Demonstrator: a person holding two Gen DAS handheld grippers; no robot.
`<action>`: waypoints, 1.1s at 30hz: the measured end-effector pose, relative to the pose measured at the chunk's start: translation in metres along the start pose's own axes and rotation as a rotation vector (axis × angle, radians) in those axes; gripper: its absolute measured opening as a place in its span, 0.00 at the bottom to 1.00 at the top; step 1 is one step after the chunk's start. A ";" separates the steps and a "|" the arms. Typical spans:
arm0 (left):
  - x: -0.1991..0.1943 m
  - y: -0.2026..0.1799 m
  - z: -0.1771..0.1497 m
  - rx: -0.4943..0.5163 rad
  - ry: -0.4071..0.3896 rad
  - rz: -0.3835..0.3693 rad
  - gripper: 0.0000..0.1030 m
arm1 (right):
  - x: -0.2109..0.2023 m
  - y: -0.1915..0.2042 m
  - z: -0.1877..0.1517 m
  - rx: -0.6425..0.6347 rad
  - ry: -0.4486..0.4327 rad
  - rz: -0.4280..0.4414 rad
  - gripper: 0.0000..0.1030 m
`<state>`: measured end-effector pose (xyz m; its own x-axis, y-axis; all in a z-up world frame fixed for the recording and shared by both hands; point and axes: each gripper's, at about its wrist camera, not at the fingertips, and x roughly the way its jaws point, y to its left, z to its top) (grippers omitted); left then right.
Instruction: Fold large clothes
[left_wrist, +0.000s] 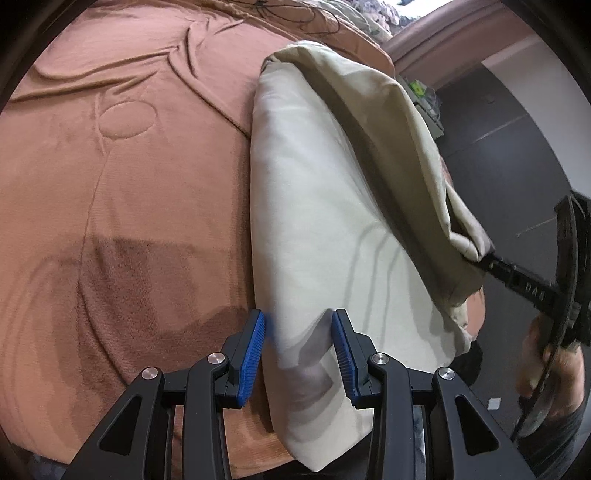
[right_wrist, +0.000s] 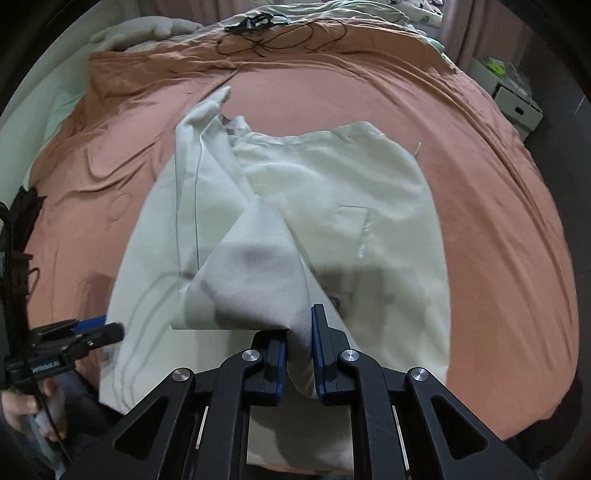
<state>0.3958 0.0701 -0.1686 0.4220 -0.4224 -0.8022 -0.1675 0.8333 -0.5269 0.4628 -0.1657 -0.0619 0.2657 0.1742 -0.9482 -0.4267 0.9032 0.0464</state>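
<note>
A large cream garment (right_wrist: 351, 192) lies spread on a rust-brown bedspread (right_wrist: 498, 221). My right gripper (right_wrist: 300, 325) is shut on a fold of it, and the pinched cloth rises in a peak above the flat part. From the left wrist camera, that lifted flap (left_wrist: 388, 122) hangs over the flat layer (left_wrist: 314, 203), with the right gripper (left_wrist: 480, 256) clamped on its corner. At the near edge my left gripper (left_wrist: 299, 317) has a bunched fold of the garment pressed between its blue pads. The left gripper (right_wrist: 110, 326) also shows at the garment's left edge.
The bedspread (left_wrist: 129, 184) runs wide to the left of the garment. A tangled black cable (right_wrist: 280, 40) and pale bedding (right_wrist: 140, 33) lie at the far end. A white drawer unit (right_wrist: 517, 107) stands beside the bed. A person's hands (left_wrist: 546, 365) (right_wrist: 29, 410) hold the grippers.
</note>
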 end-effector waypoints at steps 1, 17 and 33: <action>0.000 -0.001 0.001 0.009 0.000 0.001 0.37 | 0.000 0.001 0.002 -0.012 -0.010 -0.018 0.12; 0.017 -0.007 0.029 -0.011 -0.002 0.008 0.37 | 0.013 -0.049 0.020 0.126 -0.059 0.005 0.10; 0.020 0.005 0.045 -0.016 -0.013 0.013 0.37 | 0.049 -0.131 0.050 0.387 0.015 -0.081 0.35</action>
<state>0.4435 0.0817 -0.1743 0.4314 -0.4069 -0.8052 -0.1868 0.8329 -0.5209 0.5751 -0.2554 -0.0985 0.2711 0.0933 -0.9580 -0.0462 0.9954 0.0839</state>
